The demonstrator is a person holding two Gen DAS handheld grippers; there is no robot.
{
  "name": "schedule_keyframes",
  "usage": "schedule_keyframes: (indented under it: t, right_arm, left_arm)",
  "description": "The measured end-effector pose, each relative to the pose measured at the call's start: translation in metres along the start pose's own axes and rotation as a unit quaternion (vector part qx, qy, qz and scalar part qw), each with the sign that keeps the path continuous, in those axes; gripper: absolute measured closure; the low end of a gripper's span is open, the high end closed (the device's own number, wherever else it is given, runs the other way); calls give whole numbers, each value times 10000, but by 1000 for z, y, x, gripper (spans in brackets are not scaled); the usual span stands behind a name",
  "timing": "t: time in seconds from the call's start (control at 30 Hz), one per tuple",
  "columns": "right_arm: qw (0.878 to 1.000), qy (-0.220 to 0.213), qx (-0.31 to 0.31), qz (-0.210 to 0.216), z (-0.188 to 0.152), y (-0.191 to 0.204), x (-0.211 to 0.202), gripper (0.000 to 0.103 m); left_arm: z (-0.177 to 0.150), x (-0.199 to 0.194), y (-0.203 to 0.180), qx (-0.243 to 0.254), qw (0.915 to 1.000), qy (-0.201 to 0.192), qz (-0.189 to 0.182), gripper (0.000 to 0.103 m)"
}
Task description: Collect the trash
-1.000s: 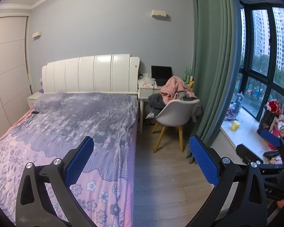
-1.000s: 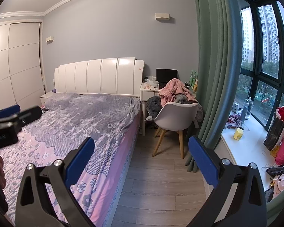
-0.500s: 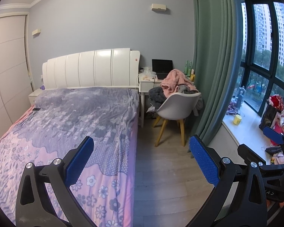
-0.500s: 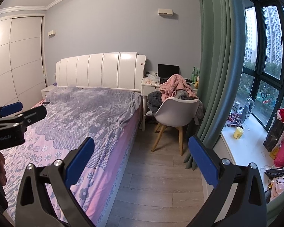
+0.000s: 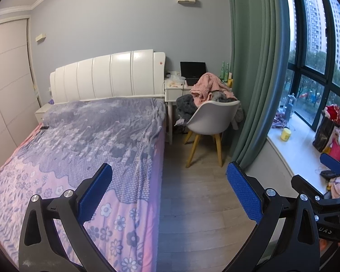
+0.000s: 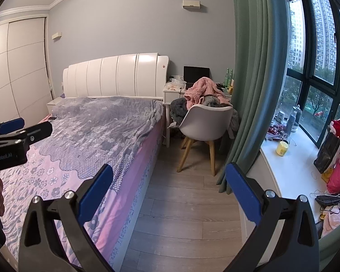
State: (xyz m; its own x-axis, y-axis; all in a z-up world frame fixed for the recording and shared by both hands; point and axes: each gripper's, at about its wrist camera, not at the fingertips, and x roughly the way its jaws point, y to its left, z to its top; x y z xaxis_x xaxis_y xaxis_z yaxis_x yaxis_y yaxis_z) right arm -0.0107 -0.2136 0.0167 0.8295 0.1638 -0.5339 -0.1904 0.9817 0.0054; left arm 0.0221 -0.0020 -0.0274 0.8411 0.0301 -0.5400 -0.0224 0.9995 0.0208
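Fingers spread wide on both grippers, nothing between the blue pads, both held up in a bedroom.

L gripper [image 5: 168, 189] and R gripper [image 6: 170, 188] point along the wood floor [image 6: 188, 204] between the bed [image 5: 90, 140] and the window ledge [image 6: 290, 165]. Trash isn't clearly picked out: possibly the clutter on the ledge near the yellow cup [image 6: 282, 147], or the bits on the white desk [image 5: 173, 88] behind the chair [image 5: 212, 122], too small to tell. Clothes are piled on the chair w/ a laptop [image 5: 192, 70] on the desk behind.
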Motion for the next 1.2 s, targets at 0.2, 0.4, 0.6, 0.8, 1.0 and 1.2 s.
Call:
schedule_keyframes:
  t: [0.2,0.4,0.6,0.8,1.0,1.2]
  right_arm:
    - [9997,-161,159,-43,-2,-36,-1,6]
    - [9994,-285,203,5,-5,-66,2,6]
    - [9992,-276,206,220,0,-70,18,6]
    - [9987,-212,66,462,11,-63,51,6]
    - [9990,-216,-55,397,43,-49,115,6]
    - [9988,-266,17,409,101,-26,180,6]
  left_arm:
    - [7,8,-33,179,9996,-82,-211,5]
    - [9,15,-55,151,9990,-148,-406,4]
    - [14,33,-62,179,9975,-54,-676,5]
    - [31,73,-48,91,9982,-20,-595,5]
    - [63,142,-16,3,9989,-49,-465,4]
    - [114,210,26,-120,9977,-73,-662,5]
